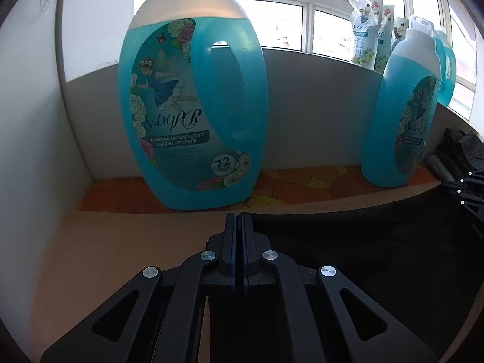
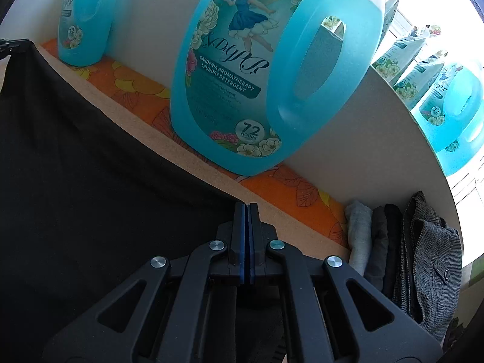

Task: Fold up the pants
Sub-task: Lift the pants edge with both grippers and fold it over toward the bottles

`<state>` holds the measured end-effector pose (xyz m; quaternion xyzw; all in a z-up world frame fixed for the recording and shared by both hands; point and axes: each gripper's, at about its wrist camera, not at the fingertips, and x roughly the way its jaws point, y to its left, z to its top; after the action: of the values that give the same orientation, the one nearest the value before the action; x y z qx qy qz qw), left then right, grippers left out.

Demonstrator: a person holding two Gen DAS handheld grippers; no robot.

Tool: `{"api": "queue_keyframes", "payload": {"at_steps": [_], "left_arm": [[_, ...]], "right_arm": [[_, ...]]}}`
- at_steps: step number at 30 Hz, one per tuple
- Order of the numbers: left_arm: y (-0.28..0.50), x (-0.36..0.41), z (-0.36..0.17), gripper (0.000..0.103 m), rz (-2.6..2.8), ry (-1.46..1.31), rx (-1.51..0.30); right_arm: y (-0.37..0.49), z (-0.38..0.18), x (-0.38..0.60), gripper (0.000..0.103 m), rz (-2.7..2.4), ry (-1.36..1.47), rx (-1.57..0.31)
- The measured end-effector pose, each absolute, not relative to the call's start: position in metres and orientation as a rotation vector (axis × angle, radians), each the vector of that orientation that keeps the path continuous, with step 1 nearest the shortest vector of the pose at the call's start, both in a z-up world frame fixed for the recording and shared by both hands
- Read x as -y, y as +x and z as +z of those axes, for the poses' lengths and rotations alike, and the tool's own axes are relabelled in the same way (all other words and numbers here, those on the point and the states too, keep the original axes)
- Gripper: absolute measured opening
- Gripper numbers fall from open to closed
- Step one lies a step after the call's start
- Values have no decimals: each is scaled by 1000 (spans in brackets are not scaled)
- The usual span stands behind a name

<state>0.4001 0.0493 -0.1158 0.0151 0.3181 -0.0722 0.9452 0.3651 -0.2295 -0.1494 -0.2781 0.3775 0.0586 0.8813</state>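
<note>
The black pants [image 1: 363, 248] lie spread flat on the tan board [image 1: 121, 242], their far edge near the orange floral cloth. My left gripper [image 1: 238, 216] is shut at the pants' left far corner; the cloth seems pinched between its jaws. In the right wrist view the pants [image 2: 90, 166] stretch to the left, and my right gripper [image 2: 247, 205] is shut at their right far corner. The right gripper also shows at the right edge of the left wrist view [image 1: 466, 190]; the left gripper shows at the far left of the right wrist view [image 2: 12, 47].
Large blue detergent bottles [image 1: 193, 115] [image 1: 402, 121] [image 2: 260, 69] stand on the orange floral cloth [image 1: 302, 181] against the white wall. Refill pouches [image 1: 366, 30] stand on the window sill. A row of folded grey and dark clothes [image 2: 408, 251] lies to the right.
</note>
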Motion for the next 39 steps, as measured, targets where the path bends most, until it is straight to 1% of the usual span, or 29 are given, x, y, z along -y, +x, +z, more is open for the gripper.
{"api": "queue_keyframes", "payload": {"at_steps": [3,4,5,7,10,15,16,17,18,20,24,27,34,35,37,38,39], "left_arm": [[405,-44,-123,2,-156,35,-668],[405,-41,-123,2,-158,45,-669],[405,-40,-123,2,-160,52,-669],[403,-39,-122,2,-166,57,-664],[402,-37,-120,2,-172,69,-662],[406,-40,-122,2,-172,52,-671],[405,-40,-122,2,-172,53,-673],[405,-39,-123,2,-172,57,-676],[404,-39,-123,2,-172,63,-677],[403,-37,-124,2,-173,72,-677],[402,-38,-124,2,-174,71,-675],[401,-39,-126,2,-174,66,-681],[400,-36,-130,2,-174,73,-684],[400,-36,-130,2,-175,71,-684],[399,-35,-131,2,-174,74,-684],[398,-36,-131,2,-174,75,-683],[397,-36,-130,2,-174,75,-680]], "right_arm": [[360,-139,246,3,142,-481,-786],[355,-130,259,12,149,-409,-780],[350,-122,275,29,140,-326,-771],[339,-109,311,47,116,-168,-755],[333,-107,357,47,87,4,-782],[338,-127,386,46,91,98,-843],[339,-130,387,43,118,117,-848],[340,-134,387,37,142,135,-853],[338,-137,384,35,153,144,-860],[335,-145,375,32,166,126,-875],[336,-165,360,32,169,88,-922],[335,-165,354,32,186,72,-903],[331,-171,324,31,174,-105,-895],[330,-172,321,24,179,-117,-894],[327,-170,319,22,181,-124,-889],[324,-167,319,12,173,-127,-873],[320,-162,320,7,167,-117,-851]]}}
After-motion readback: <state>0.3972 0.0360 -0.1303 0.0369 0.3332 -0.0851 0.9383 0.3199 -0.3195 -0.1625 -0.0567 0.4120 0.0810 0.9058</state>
